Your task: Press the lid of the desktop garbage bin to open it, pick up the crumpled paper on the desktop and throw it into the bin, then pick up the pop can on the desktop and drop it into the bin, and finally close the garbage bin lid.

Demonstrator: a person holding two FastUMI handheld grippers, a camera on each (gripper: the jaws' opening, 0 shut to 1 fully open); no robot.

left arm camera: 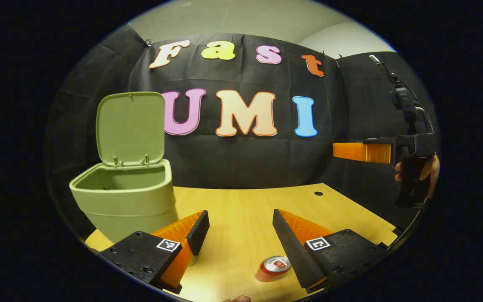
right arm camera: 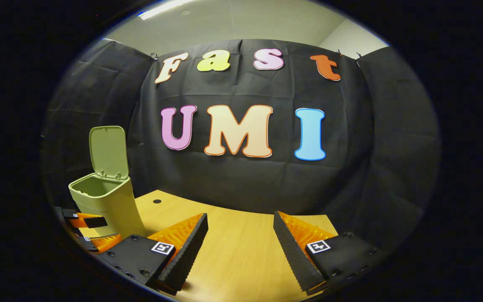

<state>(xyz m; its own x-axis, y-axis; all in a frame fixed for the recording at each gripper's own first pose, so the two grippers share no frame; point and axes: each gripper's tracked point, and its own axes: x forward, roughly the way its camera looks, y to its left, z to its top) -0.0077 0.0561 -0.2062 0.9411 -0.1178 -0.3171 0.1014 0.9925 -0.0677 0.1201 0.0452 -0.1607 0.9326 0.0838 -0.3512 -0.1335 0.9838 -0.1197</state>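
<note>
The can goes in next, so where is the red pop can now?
In the left gripper view, the red pop can lies on the wooden desktop, low between the left gripper jaws, beside the right-hand one.

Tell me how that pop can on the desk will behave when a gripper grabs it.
The pop can lies on its side on the table, so a nudge would probably roll it. Its smooth, shiny wall may slip between the fingers. It is likely thin and could dent under a hard squeeze.
</note>
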